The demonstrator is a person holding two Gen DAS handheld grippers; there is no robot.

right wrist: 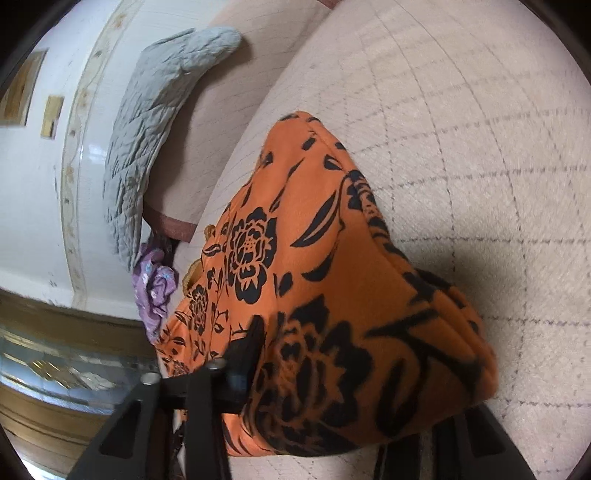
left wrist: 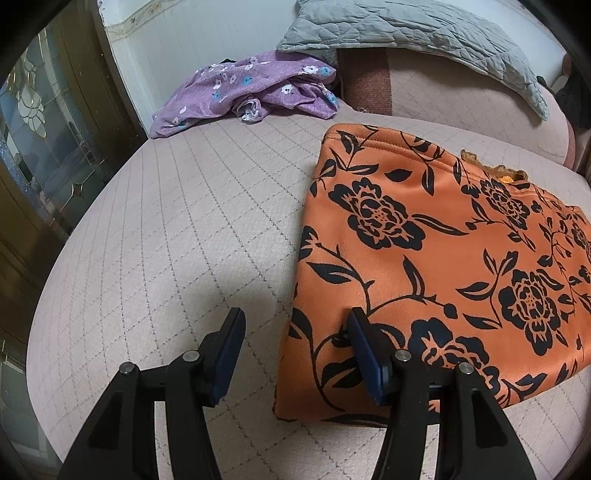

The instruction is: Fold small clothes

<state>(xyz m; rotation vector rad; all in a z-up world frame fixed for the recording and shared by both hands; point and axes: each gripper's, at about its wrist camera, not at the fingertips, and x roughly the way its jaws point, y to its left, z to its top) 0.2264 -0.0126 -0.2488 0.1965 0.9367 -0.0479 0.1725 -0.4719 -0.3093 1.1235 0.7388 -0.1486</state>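
An orange garment with black flowers (left wrist: 436, 251) lies folded flat on the pink quilted bed (left wrist: 166, 240), on the right side of the left wrist view. My left gripper (left wrist: 295, 332) is open just above the garment's near left edge. Its right finger (left wrist: 365, 354) is over the cloth and its left finger (left wrist: 229, 350) is over bare sheet. In the right wrist view the same orange garment (right wrist: 332, 277) is bunched up and fills the gap of my right gripper (right wrist: 351, 373). The left finger (right wrist: 251, 350) presses into the fabric. The other finger is hidden under the cloth.
A crumpled purple flowered garment (left wrist: 251, 92) lies at the far side of the bed. A grey quilted cover (left wrist: 424, 33) rests on a pink bolster (left wrist: 443, 99) by the white wall. A wooden cabinet with glass doors (left wrist: 44, 147) stands past the bed's left edge.
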